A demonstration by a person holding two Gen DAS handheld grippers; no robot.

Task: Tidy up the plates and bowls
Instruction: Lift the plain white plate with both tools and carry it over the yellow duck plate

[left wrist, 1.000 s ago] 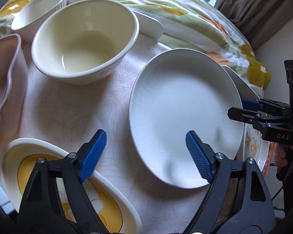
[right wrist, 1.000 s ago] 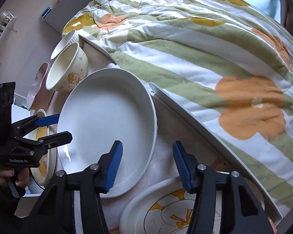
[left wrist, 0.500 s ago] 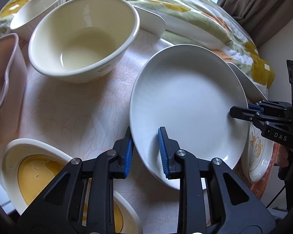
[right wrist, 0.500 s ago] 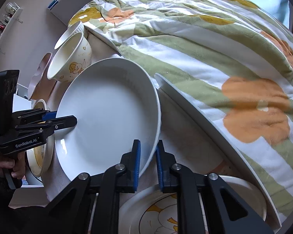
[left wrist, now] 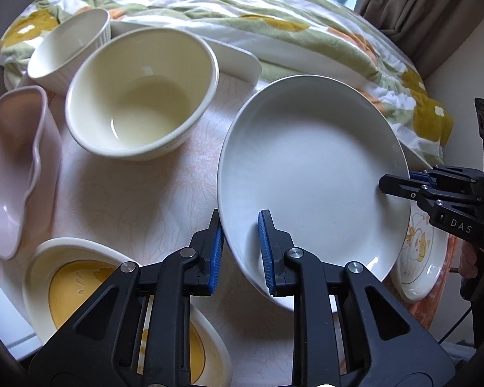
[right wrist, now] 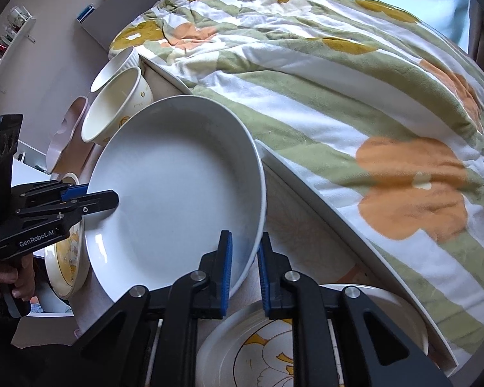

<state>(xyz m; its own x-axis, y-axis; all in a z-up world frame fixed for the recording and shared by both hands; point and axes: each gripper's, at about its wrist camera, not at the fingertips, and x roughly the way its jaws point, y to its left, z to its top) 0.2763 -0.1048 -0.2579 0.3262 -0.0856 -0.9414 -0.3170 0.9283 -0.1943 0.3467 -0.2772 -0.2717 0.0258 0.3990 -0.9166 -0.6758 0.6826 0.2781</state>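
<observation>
Both grippers clamped on white plate (left wrist: pixel 313 174)

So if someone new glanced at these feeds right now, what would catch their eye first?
Probably the big white plate at centre, pinched at opposite rims by the left gripper and the right gripper, whose jaws have just closed onto it. Next, the cream bowl behind it on the left, and the flowered blanket filling the background.
</observation>
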